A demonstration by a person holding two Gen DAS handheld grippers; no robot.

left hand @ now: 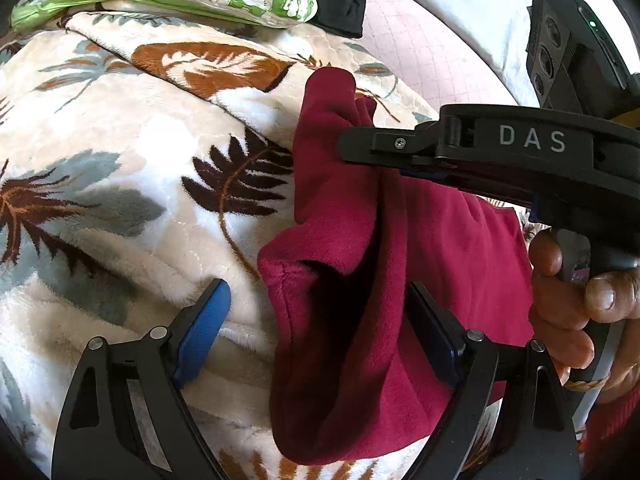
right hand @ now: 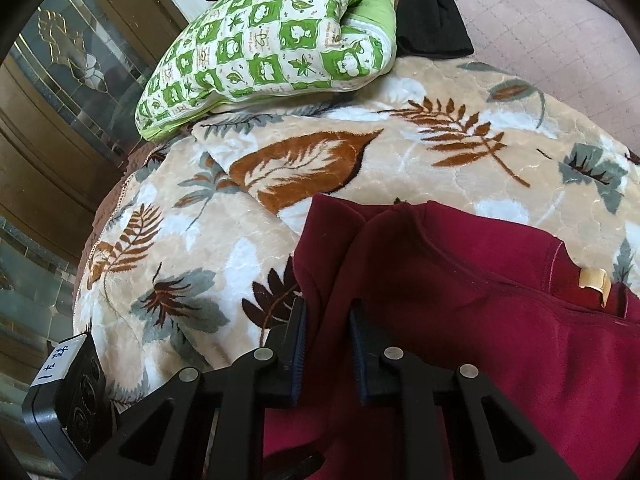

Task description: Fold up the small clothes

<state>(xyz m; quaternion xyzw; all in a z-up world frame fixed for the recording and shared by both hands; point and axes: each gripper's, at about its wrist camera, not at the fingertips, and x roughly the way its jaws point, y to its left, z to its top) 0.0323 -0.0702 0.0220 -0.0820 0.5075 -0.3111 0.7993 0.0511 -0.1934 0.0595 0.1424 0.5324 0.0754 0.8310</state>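
Spread across the bed, a cream plush blanket (right hand: 352, 184) printed with brown and grey-green leaves fills most of what can be seen. At its far end lies a green-and-white checked pillow (right hand: 272, 40), with a black garment (right hand: 432, 20) draped just beside it and a pale pink quilted cover (right hand: 560, 32) beyond. Off to one side stands a dark wooden cabinet with leaded glass (right hand: 60, 64).

On the blanket lies the dark red garment (right hand: 460, 320), a soft fleece piece with a small tan loop tag (right hand: 596, 280) showing at its neckline. One part of it is pulled up off the blanket into a hanging fold.

The right gripper (left hand: 352, 146) reaches in from the side, and its jaws are closed on that raised red fabric; from its own camera the two blue-edged pads stand close together with the cloth pinched between them. The person's right hand (left hand: 568, 304) wraps the handle.

The left gripper (left hand: 320, 332) sits low in front with its jaws spread wide. Its blue pad (left hand: 204, 328) on one side hovers over bare blanket, while the other pad rests against the hanging red fold, so the cloth drapes between the two fingers without being squeezed.
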